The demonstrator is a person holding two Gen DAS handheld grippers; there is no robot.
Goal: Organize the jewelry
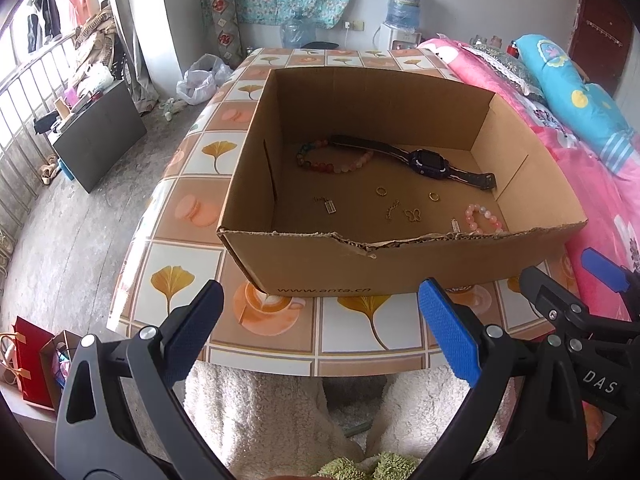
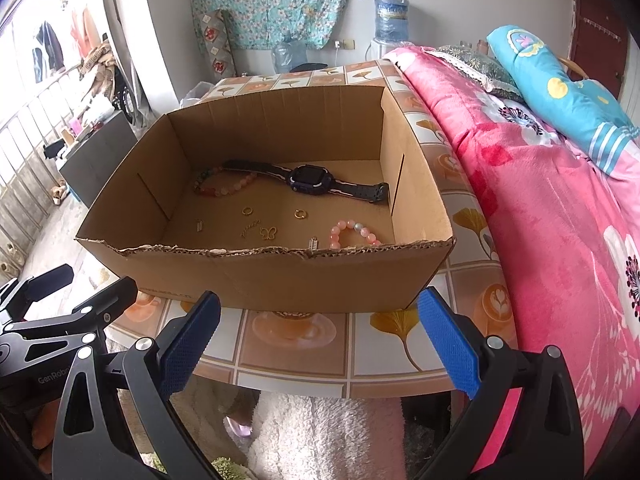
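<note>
I hold both grippers, left (image 1: pixel 320 328) and right (image 2: pixel 320 332), wide open and empty, near the open brown cardboard box (image 1: pixel 400 260), so its scattered jewelry, the dark wristwatch (image 1: pixel 428 162) among it, stays in view.

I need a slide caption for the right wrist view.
Open right claw before brown cardboard box holding dark wristwatch, bead bracelets.

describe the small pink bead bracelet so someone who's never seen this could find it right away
Start at the open cardboard box on the tiled table beside the pink bed. Inside, look to the floor's near right corner, just behind the torn front wall: the pink bead bracelet lies there. Unlike the multicoloured bead bracelet at the far left by the watch, it is smaller and almost all pale pink.
</note>
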